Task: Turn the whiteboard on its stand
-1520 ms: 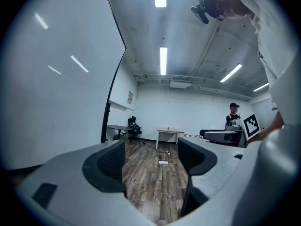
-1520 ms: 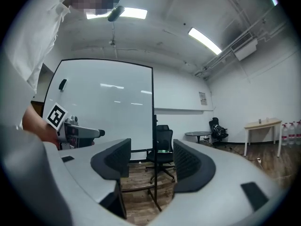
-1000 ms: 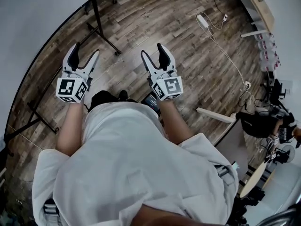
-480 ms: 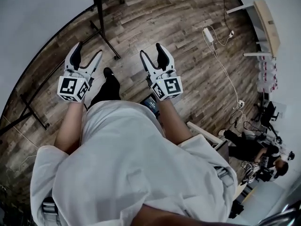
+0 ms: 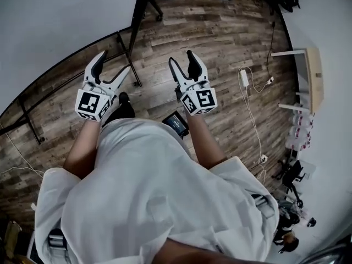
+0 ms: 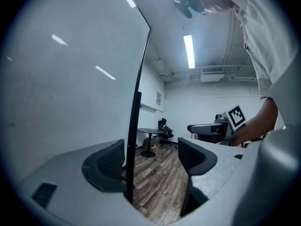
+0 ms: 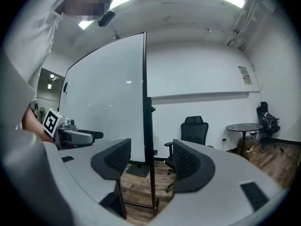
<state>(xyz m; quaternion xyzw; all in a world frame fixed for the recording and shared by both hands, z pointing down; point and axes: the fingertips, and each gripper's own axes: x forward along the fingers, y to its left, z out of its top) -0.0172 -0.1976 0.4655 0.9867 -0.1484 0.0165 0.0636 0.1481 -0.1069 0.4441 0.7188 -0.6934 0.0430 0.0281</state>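
The whiteboard (image 5: 55, 21) fills the head view's upper left, a wide white panel in a thin black frame on a black stand (image 5: 135, 23). My left gripper (image 5: 114, 65) is open, held level just in front of the board's end. In the left gripper view the board's black edge (image 6: 138, 107) runs down through the gap close to the left pad (image 6: 109, 163); I cannot tell if they touch. My right gripper (image 5: 181, 59) is open and empty beside it. Through its jaws in the right gripper view, the whiteboard (image 7: 106, 102) and its upright post (image 7: 148, 126) stand ahead.
Wood plank floor all round. A white adapter and cable (image 5: 245, 78) lie on the floor at right, by a white desk (image 5: 308, 73). A black office chair (image 7: 193, 128) and a round table (image 7: 242, 128) stand beyond the board. The stand's feet (image 5: 27, 122) reach out along the floor at left.
The person has walked along the board, so it now covers more of the head view. Both grippers have travelled with them, staying open and empty.
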